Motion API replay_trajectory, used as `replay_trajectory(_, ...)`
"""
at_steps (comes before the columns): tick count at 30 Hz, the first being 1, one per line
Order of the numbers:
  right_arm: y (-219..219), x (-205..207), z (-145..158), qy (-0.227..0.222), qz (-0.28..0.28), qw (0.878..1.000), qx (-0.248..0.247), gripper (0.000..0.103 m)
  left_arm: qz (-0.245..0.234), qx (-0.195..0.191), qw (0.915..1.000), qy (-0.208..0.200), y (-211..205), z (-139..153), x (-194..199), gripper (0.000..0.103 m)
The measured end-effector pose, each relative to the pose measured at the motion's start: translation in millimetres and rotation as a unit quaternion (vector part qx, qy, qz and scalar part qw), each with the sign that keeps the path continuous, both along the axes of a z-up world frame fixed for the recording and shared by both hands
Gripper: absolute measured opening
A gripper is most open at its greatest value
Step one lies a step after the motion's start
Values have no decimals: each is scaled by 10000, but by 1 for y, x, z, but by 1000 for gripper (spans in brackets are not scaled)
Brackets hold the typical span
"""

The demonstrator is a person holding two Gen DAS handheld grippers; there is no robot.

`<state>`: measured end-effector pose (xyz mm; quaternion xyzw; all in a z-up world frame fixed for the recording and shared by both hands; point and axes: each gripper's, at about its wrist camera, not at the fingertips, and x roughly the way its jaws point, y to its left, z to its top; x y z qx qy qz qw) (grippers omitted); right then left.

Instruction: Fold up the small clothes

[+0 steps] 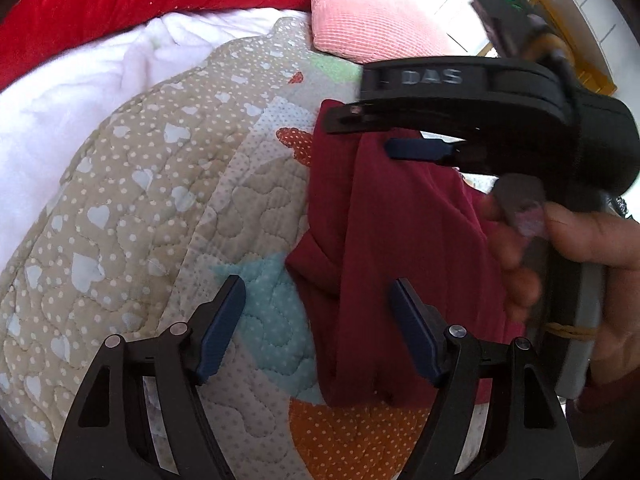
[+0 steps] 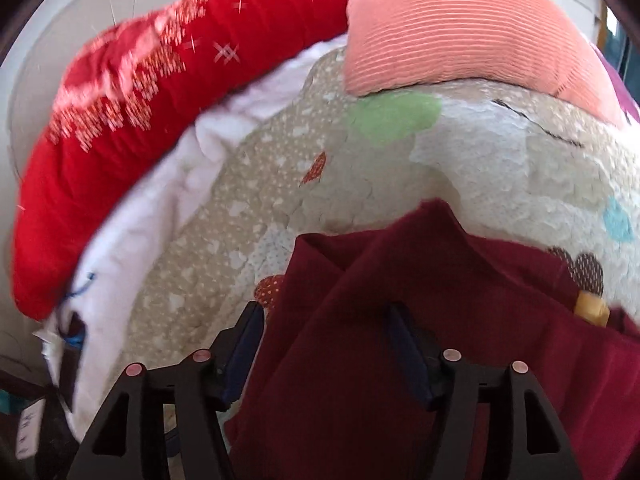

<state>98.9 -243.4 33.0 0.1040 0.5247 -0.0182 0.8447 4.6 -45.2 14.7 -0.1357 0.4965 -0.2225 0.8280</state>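
Observation:
A dark maroon garment (image 1: 384,264) lies bunched on a quilted patchwork bedspread (image 1: 132,216). My left gripper (image 1: 316,324) is open, its fingers wide apart, just above the garment's left edge. The right gripper (image 1: 384,132) shows in the left wrist view, reaching in from the right over the garment's top end. In the right wrist view the right gripper (image 2: 320,344) is open, with the maroon garment (image 2: 420,320) lying between and beyond its fingers, not clamped.
A red embroidered cushion (image 1: 120,4) and a pink ribbed pillow (image 1: 372,20) lie at the far side, with a white fluffy blanket (image 1: 60,104) to the left. The person's hand (image 1: 592,264) holds the right gripper. The quilt (image 2: 500,152) stretches beyond the garment.

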Motion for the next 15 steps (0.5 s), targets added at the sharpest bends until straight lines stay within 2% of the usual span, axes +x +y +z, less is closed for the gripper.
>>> replay_trajectory(5, 13, 18, -9, 277, 125, 9988, -380, 73, 23, -10, 10000, -34, 2, -1, -2, 77)
replay_trajectory(9, 32, 27, -27, 426, 376, 9917, -1152, 74, -15, 44, 9999, -110, -1, -1, 0, 79)
replay_trajectory(11, 37, 23, -28, 287, 422, 9873, -1501, 56, -38, 81, 9999, -145, -5, -1, 0, 79)
replay_trajectory(12, 37, 18, -25, 170, 450, 9873, -1515, 43, -42, 90, 9998, -155, -5, -1, 0, 79)
replay_trajectory(13, 33, 13, -20, 63, 466, 9896, -1357, 29, -44, 99, 9998, -169, -7, 0, -1, 80)
replay_trajectory(15, 13, 0, -2, -206, 310, 9968, -704, 19, -65, 132, 9996, -224, -12, 0, -1, 83)
